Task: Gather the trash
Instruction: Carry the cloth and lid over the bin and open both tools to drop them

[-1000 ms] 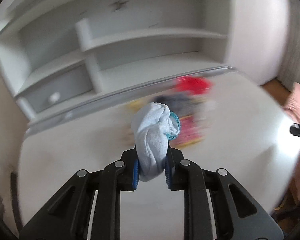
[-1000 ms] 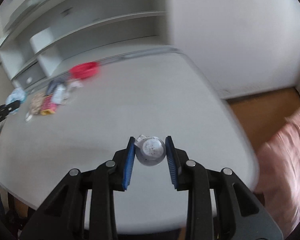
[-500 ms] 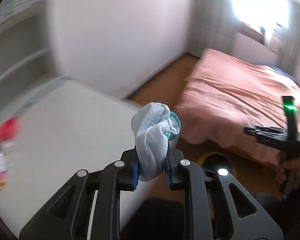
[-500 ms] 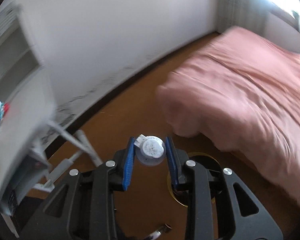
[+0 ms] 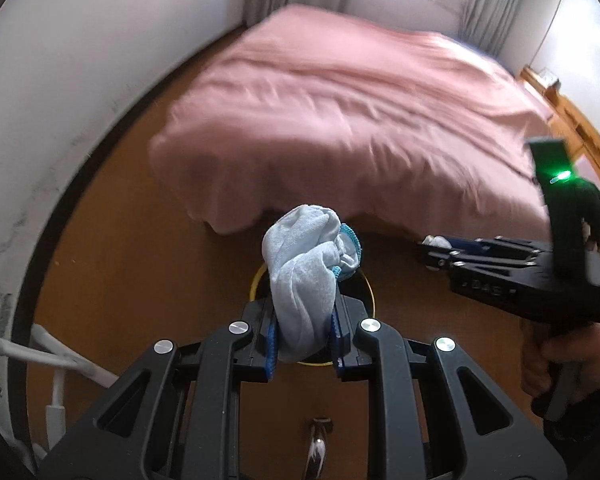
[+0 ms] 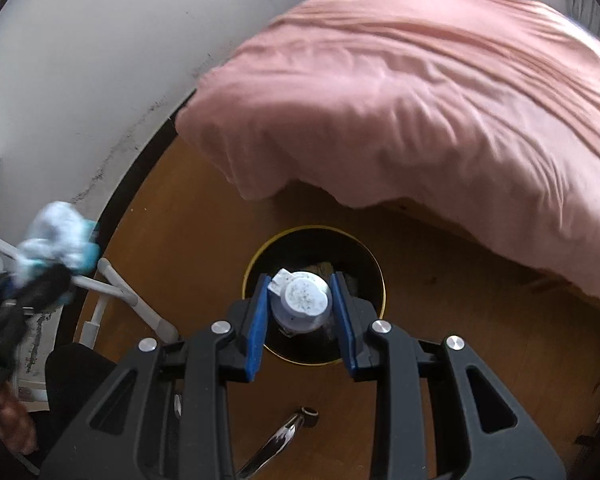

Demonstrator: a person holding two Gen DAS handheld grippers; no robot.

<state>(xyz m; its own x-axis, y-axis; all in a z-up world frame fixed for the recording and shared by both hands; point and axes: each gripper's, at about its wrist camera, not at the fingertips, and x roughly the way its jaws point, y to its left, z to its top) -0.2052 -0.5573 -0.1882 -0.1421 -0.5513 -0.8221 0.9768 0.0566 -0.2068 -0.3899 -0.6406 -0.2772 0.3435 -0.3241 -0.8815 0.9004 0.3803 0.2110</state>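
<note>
My left gripper is shut on a crumpled pale blue cloth with a teal edge. It hangs above a round black bin with a yellow rim on the wooden floor. My right gripper is shut on a small round white lidded cup, held right over the same bin. In the left wrist view the right gripper comes in from the right, held by a hand. In the right wrist view the left gripper with the cloth appears blurred at the left edge.
A bed with a pink cover fills the space beyond the bin. A white wall with a dark skirting runs along the left. White metal legs stand at the left. A chrome bar lies on the floor near me.
Both grippers swung away from the white table and shelves, turned toward the bed and sank down over the floor bin. Each kept its hold on its item.
</note>
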